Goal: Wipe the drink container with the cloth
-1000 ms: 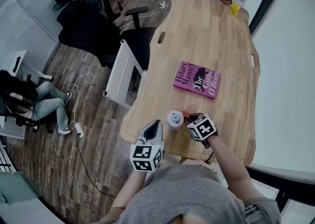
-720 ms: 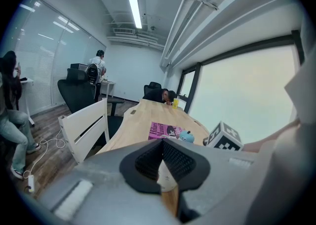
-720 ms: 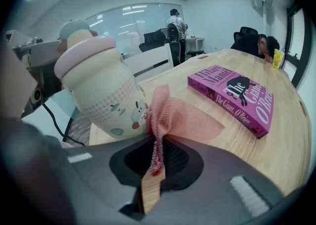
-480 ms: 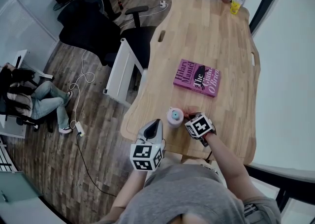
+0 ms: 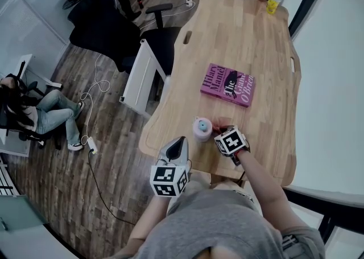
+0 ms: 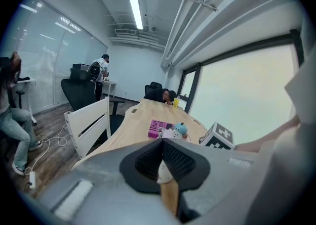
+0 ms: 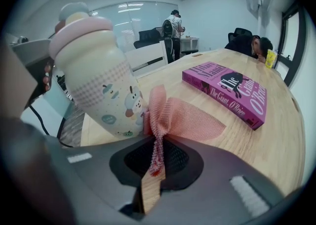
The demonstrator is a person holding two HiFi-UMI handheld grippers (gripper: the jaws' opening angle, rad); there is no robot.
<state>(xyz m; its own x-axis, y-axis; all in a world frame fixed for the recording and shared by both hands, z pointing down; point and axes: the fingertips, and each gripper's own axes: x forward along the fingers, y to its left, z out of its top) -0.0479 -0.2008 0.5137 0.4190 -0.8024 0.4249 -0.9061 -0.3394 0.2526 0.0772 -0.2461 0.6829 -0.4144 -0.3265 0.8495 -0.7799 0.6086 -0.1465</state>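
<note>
at the table's [image 5: 250,36] near edge, the cloth [image 7: 173,117] is pinched by the right gripper [image 7: 155,159] against the drink container [image 7: 98,80] for wiping; the left gripper [image 6: 162,162] is closed, empty, aside.

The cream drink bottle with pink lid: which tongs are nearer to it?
Right. The right tongs, clamping a pink mesh cloth, sit beside the bottle; the left tongs hang back at the wooden table's near edge.

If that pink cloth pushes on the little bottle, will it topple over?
Probably tippy: the bottle stands tall and narrow on the table, and nothing steadies it, since the left gripper is shut and away from it. The cloth flops loosely from the right gripper, so pushes should be soft.
</note>
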